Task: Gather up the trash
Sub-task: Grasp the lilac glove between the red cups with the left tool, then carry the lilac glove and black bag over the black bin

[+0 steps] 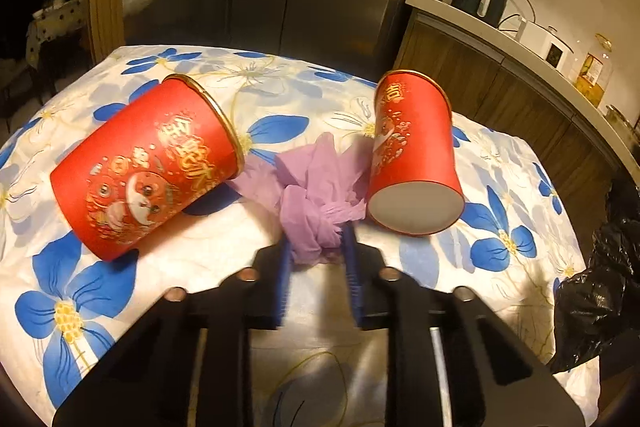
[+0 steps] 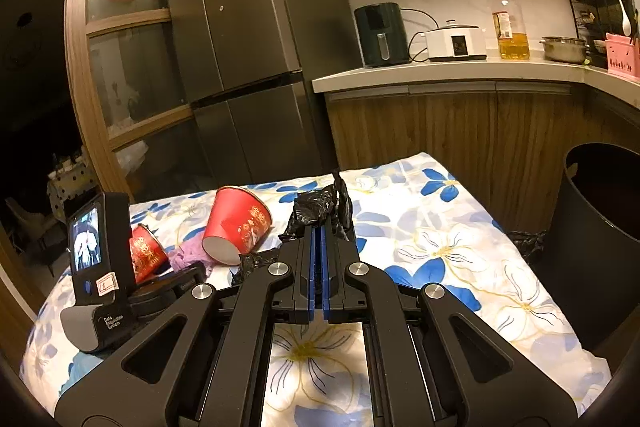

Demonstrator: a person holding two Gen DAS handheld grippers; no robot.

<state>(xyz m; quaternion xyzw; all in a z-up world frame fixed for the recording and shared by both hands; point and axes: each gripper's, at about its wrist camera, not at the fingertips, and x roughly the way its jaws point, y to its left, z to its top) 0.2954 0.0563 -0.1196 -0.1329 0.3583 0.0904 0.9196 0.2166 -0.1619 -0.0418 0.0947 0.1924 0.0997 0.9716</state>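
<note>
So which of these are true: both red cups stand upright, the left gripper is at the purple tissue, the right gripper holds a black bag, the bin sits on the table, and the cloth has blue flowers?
1. Both red cups stand upright. False: the left cup and the right cup lie on their sides.
2. The left gripper has its fingers on either side of the purple tissue. True.
3. The right gripper is shut on a black bag. True.
4. The dark bin sits on the table. False: it stands beside the table.
5. The tablecloth has blue flowers. True.
</note>
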